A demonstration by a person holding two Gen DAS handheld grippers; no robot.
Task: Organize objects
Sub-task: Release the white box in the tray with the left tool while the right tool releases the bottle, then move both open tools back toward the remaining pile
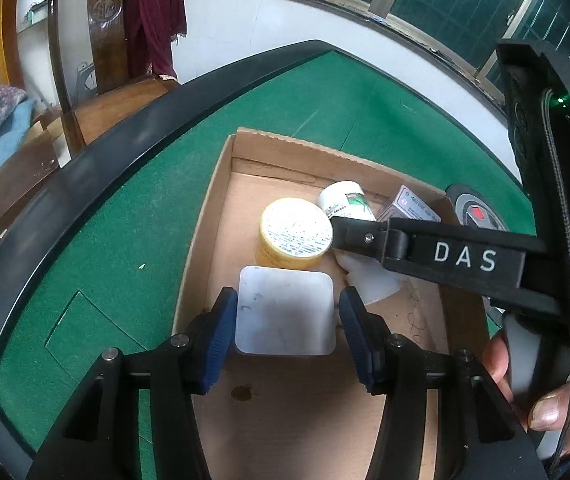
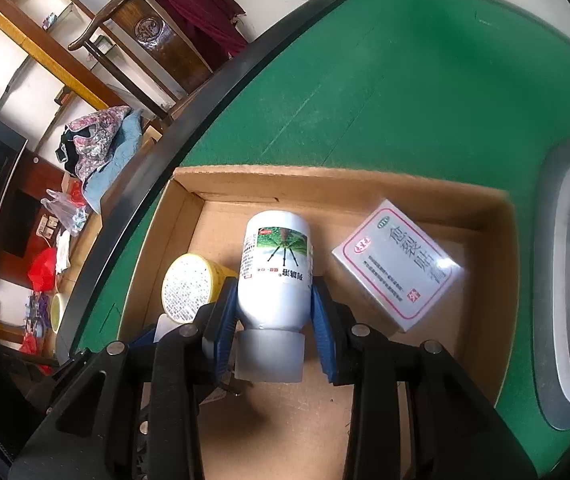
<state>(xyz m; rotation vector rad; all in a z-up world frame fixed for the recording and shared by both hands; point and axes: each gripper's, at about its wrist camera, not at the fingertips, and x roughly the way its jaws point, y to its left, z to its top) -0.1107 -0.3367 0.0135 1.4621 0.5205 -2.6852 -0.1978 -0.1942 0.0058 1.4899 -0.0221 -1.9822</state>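
Blue pads of the left hand-held gripper (image 1: 285,316) sit on either side of a white rounded-square container (image 1: 285,310), the left pad against its edge, a sliver of gap showing at the right one; whether it is truly gripped I cannot tell. The right hand-held gripper (image 2: 273,316) is clamped on a white labelled bottle (image 2: 275,272), cap (image 2: 269,354) toward the camera. Both hang over an open cardboard box (image 1: 205,216) on the green felt tabletop (image 1: 125,216). A yellow round tub (image 1: 295,236) lies in the box. Only the right wrist view shows the whole pink-bordered white carton (image 2: 399,266); only the left view shows a hand (image 1: 541,392) on the right tool's handle.
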